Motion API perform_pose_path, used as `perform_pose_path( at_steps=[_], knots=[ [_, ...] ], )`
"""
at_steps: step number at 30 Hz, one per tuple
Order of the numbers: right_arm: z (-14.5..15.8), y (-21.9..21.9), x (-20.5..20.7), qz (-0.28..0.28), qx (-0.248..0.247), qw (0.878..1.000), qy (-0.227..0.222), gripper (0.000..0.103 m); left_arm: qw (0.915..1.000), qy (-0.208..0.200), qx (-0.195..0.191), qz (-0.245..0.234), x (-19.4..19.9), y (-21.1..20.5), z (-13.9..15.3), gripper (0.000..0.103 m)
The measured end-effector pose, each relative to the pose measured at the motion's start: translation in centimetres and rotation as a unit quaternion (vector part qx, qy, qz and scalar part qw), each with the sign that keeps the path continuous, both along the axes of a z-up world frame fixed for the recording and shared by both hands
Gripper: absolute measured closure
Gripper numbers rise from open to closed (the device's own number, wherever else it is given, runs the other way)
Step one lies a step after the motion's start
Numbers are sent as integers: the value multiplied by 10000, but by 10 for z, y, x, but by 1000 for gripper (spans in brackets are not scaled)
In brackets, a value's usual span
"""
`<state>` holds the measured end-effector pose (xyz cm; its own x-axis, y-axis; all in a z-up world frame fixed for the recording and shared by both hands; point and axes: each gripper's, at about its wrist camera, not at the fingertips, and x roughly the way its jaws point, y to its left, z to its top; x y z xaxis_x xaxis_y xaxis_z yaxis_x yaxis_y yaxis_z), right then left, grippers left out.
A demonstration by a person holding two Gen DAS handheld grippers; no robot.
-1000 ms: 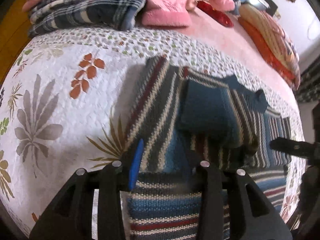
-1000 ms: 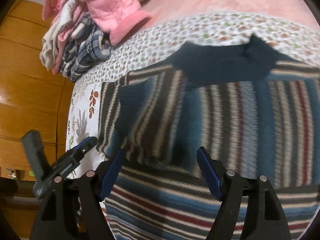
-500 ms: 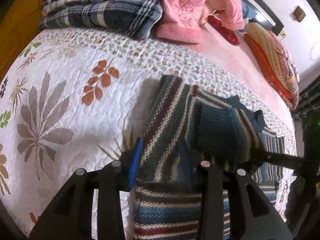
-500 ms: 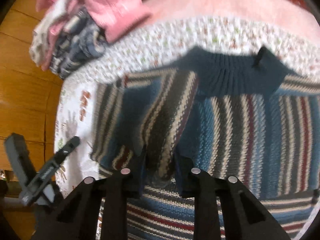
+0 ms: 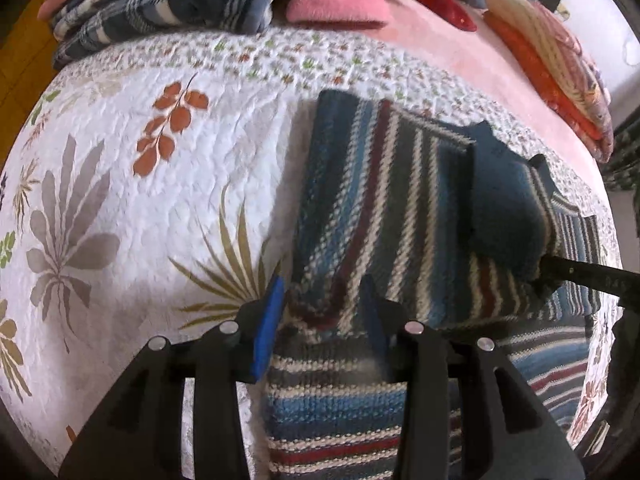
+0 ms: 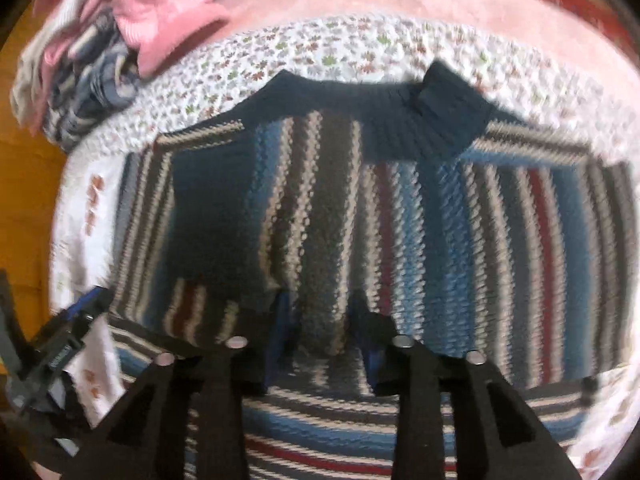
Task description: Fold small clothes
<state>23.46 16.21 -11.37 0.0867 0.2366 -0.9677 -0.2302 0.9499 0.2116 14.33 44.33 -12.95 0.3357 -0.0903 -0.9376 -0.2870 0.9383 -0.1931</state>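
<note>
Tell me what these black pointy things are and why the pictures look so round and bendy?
They are grippers, like big tweezers with two fingers. No robot here: a person holds one in each hand. Each carries a small camera looking along its fingers, and the wide lens bends the picture.

One picture comes from the left gripper, the other from the right gripper. Each pinches a fold of a striped sweater between its blue pads. The sweater lies on a flowery quilt on a bed, partly folded over itself. In the left picture, the black bar at the right edge is the other gripper. Behind the sweater lie a plaid blanket and something pink. The job is folding small clothes.
</note>
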Motion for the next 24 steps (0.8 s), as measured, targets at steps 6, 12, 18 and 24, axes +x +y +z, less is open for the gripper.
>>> perform_pose_path(
  at_steps=[6,12,18,24],
  knots=[
    [54,36,-13,625,-367,9925,-989,48,9990,-178,-15,410,-2,15,13,57],
    [21,101,-25,1298,-420,9889,-586,46,9989,-183,49,417,-1,18,16,57],
    [-15,128,-23,1483,-1105,9815,-496,39,9996,-15,113,276,3,13,7,56],
    [-16,119,-18,1316,-1094,9835,-585,75,9997,57,214,81,4,4,2,53]
  ],
)
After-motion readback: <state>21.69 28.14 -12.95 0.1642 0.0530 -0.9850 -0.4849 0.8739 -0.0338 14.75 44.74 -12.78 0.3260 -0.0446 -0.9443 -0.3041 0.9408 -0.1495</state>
